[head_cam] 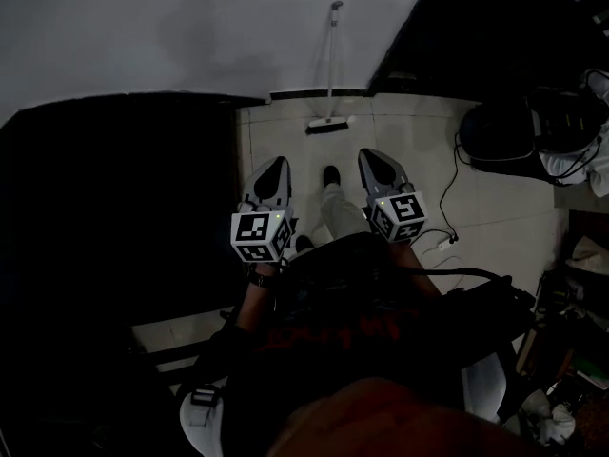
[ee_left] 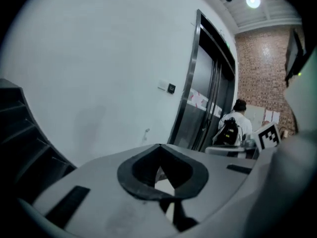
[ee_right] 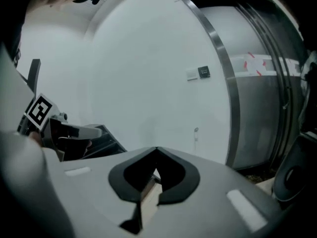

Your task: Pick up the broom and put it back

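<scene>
Approach phase, by the look of it: your left gripper and right gripper are both pressed together, pinching nothing, side by side over the floor. The broom is well ahead of you. Its head is down on the tiles at the foot of the wall and its handle leans up it, long axis near vertical. Next, step closer, spread 1 pair of jaws and square them to that thin handle.

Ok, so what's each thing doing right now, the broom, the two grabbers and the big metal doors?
Thin pale-handled broom: standing against the white wall, brush on the floor.
Left grey gripper: shut, empty.
Right grey gripper: shut, empty.
Grey metal sliding doors: closed.
</scene>
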